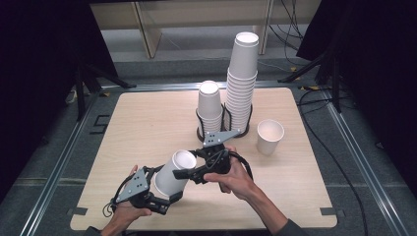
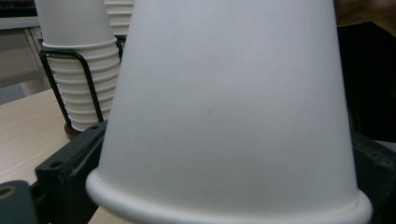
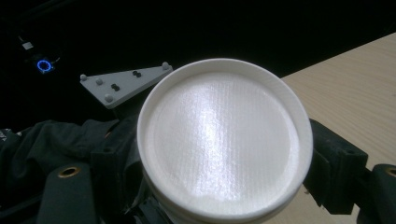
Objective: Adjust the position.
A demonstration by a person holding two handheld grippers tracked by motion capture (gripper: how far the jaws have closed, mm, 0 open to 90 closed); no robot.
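a white paper cup [image 1: 173,173] hangs in mid-air above the near edge of the desk [image 1: 142,128], tilted with its closed base toward the far side and its rolled rim toward the person, passed between two hand-held tools. the left gripper [image 1: 167,198] has its black jaws on either side of the cup's rim end, as the left gripper view shows with the cup wall [image 2: 229,107] rising between them; whether the pads actually press on the paper cannot be told from these frames. the right gripper [image 1: 184,174] meets the cup at its base end, and the right gripper view looks straight onto the round bottom [image 3: 224,140] with a jaw on each flank, apparently clamped on it. toward the far edge of the desk a black wire rack [image 1: 223,129] holds two columns of nested cups, a short stack [image 1: 209,105] and, touching beside it, a tall stack [image 1: 242,81] that rises well above the rack. one single cup [image 1: 270,136] stands upright and open near the right edge, apart from the rack. judging by this layout, the work of taking cups off the stacks and setting them out is at an early stage: one cup placed, a second in hand being turned, and many nested cups left in the rack.
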